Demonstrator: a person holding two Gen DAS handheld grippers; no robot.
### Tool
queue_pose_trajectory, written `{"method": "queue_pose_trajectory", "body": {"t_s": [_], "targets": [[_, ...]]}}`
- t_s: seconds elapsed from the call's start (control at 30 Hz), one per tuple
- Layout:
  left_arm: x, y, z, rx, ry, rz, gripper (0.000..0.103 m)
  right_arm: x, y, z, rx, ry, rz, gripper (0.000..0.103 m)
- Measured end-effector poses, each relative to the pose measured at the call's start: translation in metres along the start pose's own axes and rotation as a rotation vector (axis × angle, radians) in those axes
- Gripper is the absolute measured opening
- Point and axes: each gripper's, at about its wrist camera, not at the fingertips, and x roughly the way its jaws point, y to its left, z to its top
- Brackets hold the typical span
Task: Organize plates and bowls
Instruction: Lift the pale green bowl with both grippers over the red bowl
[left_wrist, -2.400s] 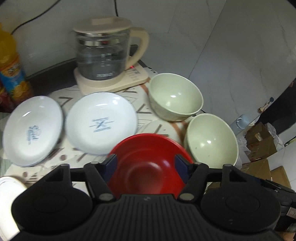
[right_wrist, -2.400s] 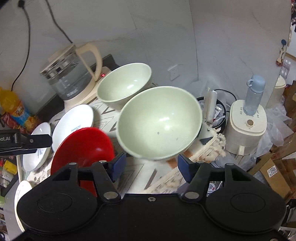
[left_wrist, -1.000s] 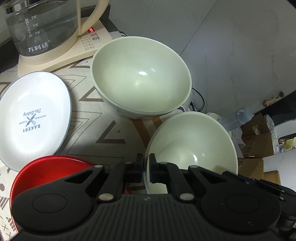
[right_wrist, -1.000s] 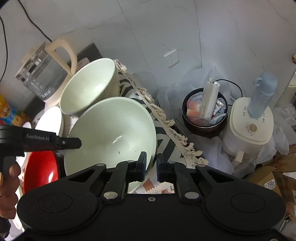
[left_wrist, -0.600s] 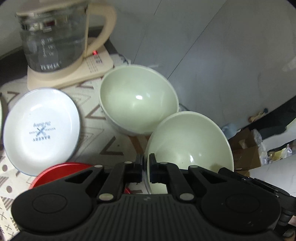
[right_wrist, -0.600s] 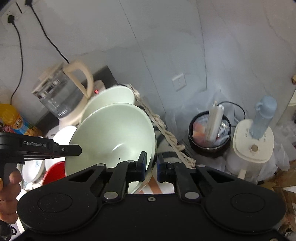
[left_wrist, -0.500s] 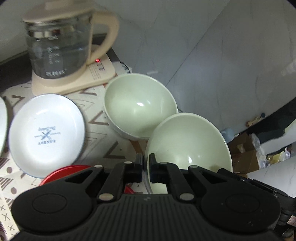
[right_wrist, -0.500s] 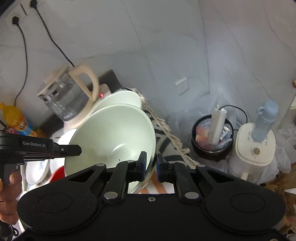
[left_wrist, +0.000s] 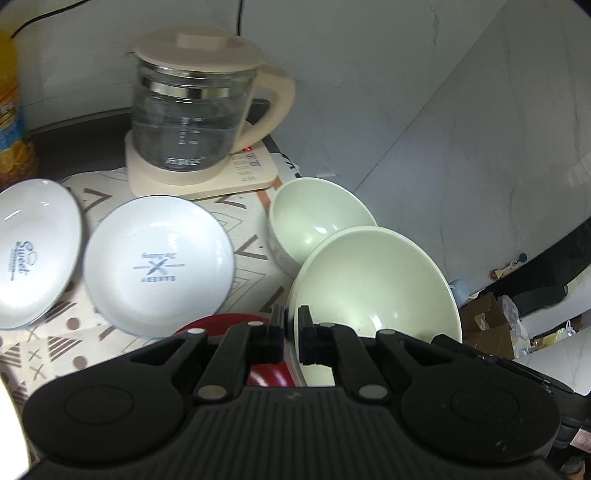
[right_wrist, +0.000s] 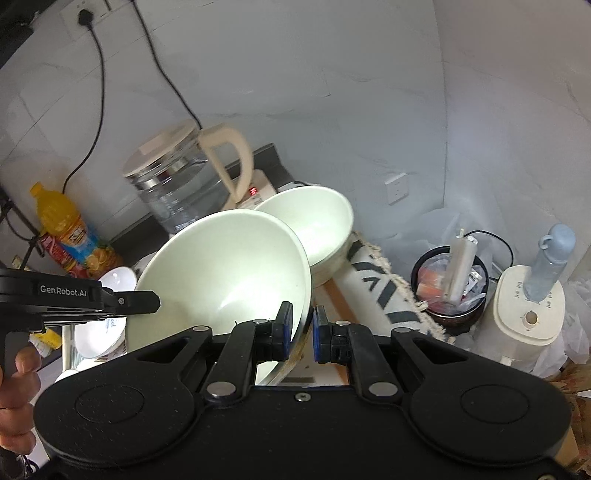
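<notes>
Both tongs (left_wrist: 291, 334) (right_wrist: 302, 330) hide much of the red plate (left_wrist: 225, 322).

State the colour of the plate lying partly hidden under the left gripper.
Red. The plate shows best in the left wrist view, beneath the left gripper.

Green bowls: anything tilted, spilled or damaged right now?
The held green bowl is tipped steeply, pinched at opposite rim edges by the left gripper and right gripper. No spill or chip shows. The second green bowl sits upright.
</notes>
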Motion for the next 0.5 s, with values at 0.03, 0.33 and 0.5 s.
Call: {"method": "queue_pose_trajectory", "body": {"t_s": [0.03,0.33,0.5], "targets": [[-0.003,0.003,-0.001,-0.004,-0.001,0.002,0.005,0.0,0.004,-0.001,-0.004,0.002,0.002,0.011],[-0.018,0.037,-0.019,-0.048,0.01,0.024,0.005,0.006,0.034,-0.016,-0.048,0.027,0.014,0.011],[-0.016,0.052,-0.03,-0.064,0.037,0.032,0.005,0.012,0.042,-0.025,-0.052,0.054,0.012,0.011]]}}
